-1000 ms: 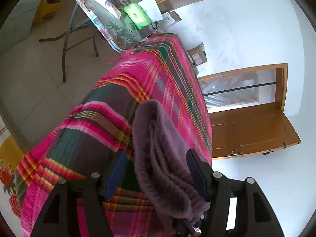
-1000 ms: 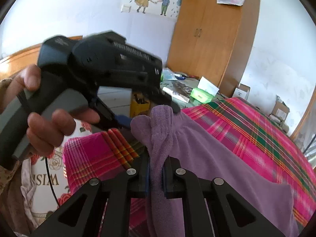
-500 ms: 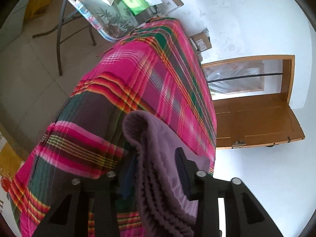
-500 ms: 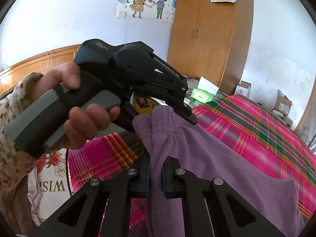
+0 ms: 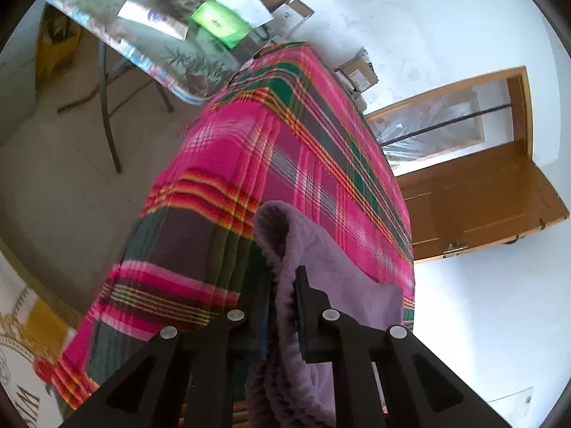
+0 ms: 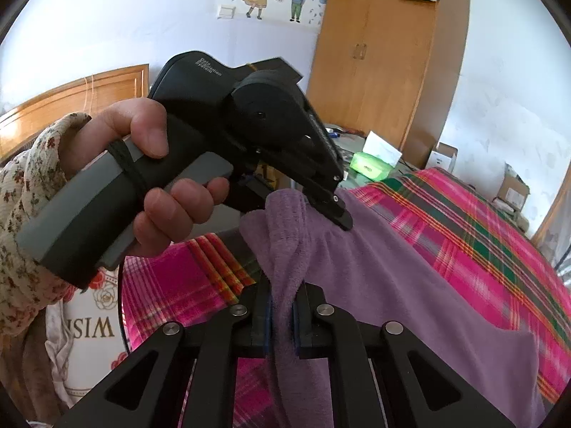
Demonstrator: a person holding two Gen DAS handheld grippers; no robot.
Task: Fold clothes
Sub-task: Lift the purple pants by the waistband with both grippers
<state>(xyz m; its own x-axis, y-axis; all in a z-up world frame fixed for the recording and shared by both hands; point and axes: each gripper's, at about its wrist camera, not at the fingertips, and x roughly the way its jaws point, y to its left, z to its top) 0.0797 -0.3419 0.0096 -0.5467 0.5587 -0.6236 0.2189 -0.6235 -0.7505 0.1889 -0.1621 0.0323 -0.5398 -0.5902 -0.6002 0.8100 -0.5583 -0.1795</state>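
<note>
A purple fleece garment [image 6: 374, 285] lies partly on the bed's pink plaid cover [image 6: 481, 242], with one bunched edge lifted. My right gripper [image 6: 282, 296] is shut on that edge from below. My left gripper [image 6: 332, 207], held by a hand [image 6: 153, 178] in a flowered sleeve, bites the same edge just above. In the left wrist view the left gripper [image 5: 283, 281] has its jaws closing, and the folded garment [image 5: 321, 260] is pinched between the pads. The plaid cover [image 5: 285, 149] stretches away behind it.
A folding table [image 5: 167, 57] with a green packet [image 5: 217, 23] stands past the bed's far end. Cardboard boxes [image 5: 357, 75] sit by the wall beside a wooden door [image 5: 474, 192]. A tall wardrobe [image 6: 378, 71] stands behind. A rose-printed cloth [image 6: 85, 328] lies at lower left.
The left gripper's jaws have gone from wide apart to pinched on the garment's bunched edge, and that gripper has shifted and rolled slightly. The right gripper has kept its hold and place.
</note>
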